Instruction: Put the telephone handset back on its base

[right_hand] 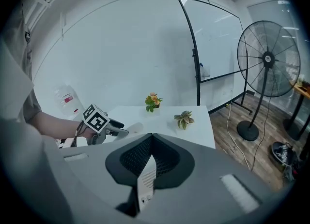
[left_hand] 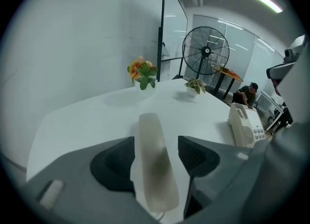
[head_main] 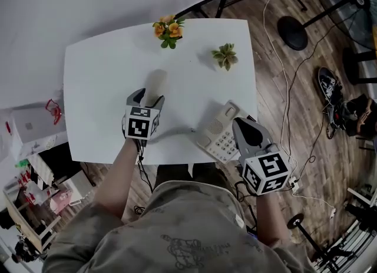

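Gripping the cream plastic telephone handset (left_hand: 154,170) by its sides, your left gripper (left_hand: 156,145) has its two dark jaws pinching it low in the centre of the left gripper view, with the far end of the handset pointing away over the white square table (left_hand: 87,121); in the head view that gripper (head_main: 148,96) sits left of centre, and the handset (head_main: 156,81) reaches toward the upper edge of the frame; whether it rests on the tabletop or hangs just above it, you cannot tell; the beige push-button telephone base (head_main: 219,134) lies at the table's lower right corner, well apart from the handset, its cradle bare; your right gripper (head_main: 240,124) hangs just over the base's right side, and in the right gripper view its jaws (right_hand: 152,138) are pressed together at the tips with nothing between them, the base's grille (right_hand: 145,182) showing below them; a small pot of orange flowers (head_main: 168,30) stands at the table's top edge, and a little green leafy plant (head_main: 225,56) to its right; a black pedestal fan (right_hand: 269,63) stands on the wooden floor (head_main: 283,89) at right.
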`<state>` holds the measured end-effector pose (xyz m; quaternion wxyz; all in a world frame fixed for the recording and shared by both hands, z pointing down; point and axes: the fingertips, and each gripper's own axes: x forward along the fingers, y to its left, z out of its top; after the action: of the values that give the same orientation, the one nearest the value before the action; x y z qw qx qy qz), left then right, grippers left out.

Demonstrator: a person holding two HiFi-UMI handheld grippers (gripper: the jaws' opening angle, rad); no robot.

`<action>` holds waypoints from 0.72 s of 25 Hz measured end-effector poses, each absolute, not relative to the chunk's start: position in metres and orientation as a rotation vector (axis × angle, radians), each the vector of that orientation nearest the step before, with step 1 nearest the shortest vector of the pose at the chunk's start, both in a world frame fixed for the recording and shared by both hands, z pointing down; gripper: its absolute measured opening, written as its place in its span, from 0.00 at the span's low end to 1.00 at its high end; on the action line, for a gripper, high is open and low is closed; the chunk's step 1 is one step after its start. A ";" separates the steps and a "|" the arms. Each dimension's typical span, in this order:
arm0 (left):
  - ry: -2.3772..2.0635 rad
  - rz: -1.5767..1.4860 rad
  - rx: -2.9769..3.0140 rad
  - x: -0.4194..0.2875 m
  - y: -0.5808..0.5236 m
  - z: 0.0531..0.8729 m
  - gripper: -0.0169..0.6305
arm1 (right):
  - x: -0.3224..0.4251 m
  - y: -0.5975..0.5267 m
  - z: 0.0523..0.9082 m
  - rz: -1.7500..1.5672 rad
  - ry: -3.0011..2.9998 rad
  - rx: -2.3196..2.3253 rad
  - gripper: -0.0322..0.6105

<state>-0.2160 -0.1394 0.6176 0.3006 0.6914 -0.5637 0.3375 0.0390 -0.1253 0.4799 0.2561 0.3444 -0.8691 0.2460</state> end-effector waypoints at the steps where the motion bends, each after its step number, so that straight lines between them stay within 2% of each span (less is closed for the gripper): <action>1: -1.487 0.893 1.822 -0.216 -0.141 0.623 0.45 | 0.040 -0.125 0.483 0.673 -2.351 0.937 0.10; 10: -1.434 0.939 1.751 -0.220 -0.145 0.664 0.45 | 0.046 -0.125 0.499 0.705 -2.310 0.955 0.10; 12: -1.423 0.935 1.748 -0.217 -0.145 0.667 0.40 | 0.047 -0.125 0.500 0.708 -2.304 0.961 0.10; 18: -1.363 0.933 1.775 -0.205 -0.141 0.660 0.36 | 0.055 -0.120 0.499 0.707 -2.292 0.987 0.10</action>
<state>-0.2050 -0.1412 0.6600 0.3509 0.6854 -0.5265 0.3603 0.0552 -0.1197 0.4985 0.2703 0.3664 -0.8508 0.2625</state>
